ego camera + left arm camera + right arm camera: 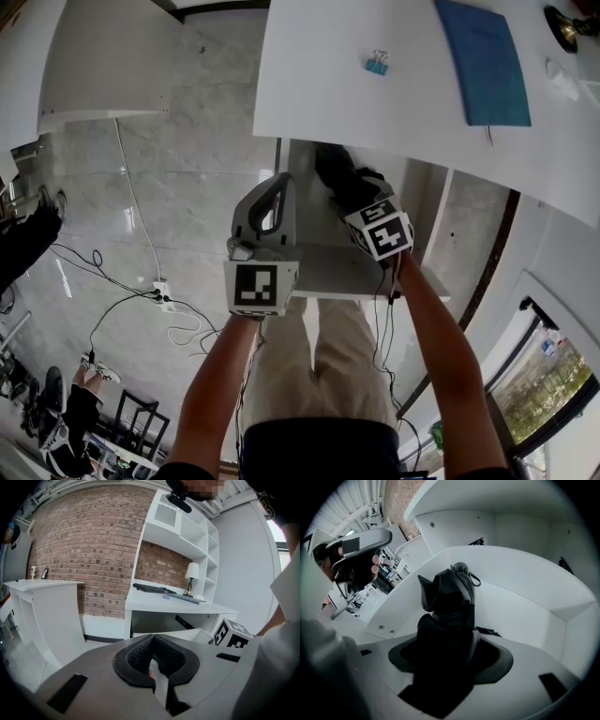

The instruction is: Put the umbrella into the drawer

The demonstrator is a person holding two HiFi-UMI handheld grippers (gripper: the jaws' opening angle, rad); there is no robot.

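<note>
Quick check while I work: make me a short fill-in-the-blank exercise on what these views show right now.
1. The right gripper is shut on a black ____.
2. It points down into the open white ____ under the desk.
3. The binder clip on the desk is ____.
Missing words: umbrella; drawer; blue.

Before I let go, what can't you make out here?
- Right gripper view: whether the umbrella tip touches the drawer floor; its own bulk hides that.
- Head view: the drawer inside; the desk and right gripper cover it.
- Left gripper view: the white sliver in the shut left gripper jaws; too little shows to name it.
</note>
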